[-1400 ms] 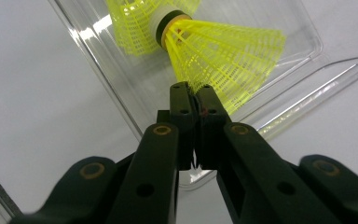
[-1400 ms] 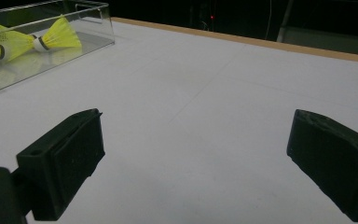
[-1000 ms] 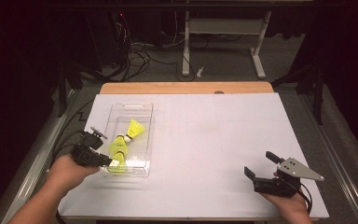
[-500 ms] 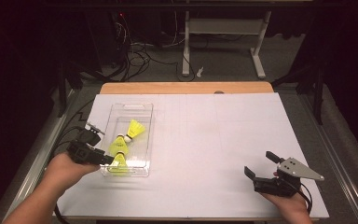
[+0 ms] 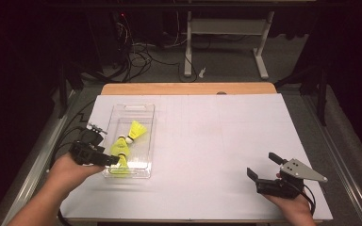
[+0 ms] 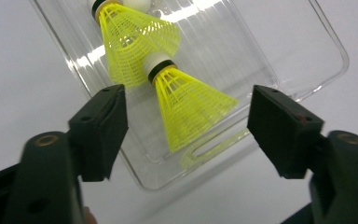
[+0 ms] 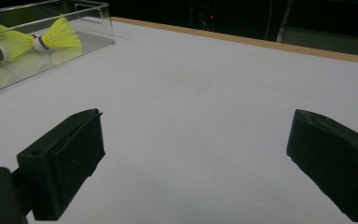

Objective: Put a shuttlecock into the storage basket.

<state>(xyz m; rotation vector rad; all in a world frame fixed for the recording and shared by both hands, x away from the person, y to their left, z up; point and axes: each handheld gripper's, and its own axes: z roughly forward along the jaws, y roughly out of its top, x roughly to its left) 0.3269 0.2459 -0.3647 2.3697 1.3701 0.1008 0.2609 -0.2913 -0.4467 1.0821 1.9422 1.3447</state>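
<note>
Left gripper [image 6: 186,133], jaws just opening wide, hovers over mesh-skirted yellow shuttlecocks [image 6: 191,105] in a clear ribbed plastic tray [image 6: 307,51].

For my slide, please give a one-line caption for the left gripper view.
Open left hand-held gripper above a clear plastic tray holding yellow shuttlecocks, nothing between its jaws.

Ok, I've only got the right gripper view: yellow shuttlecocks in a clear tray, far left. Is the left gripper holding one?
Observer: No. The left gripper has just been opening its jaws; the nearest shuttlecock shows between them, with the pads off it.
Operator: Which way does it point?
Observer: Cork away from the gripper, skirt toward the near end of the tray.
Operator: And where's my gripper on the table?
Observer: The right gripper sits near the near right corner of the white sheet.
</note>
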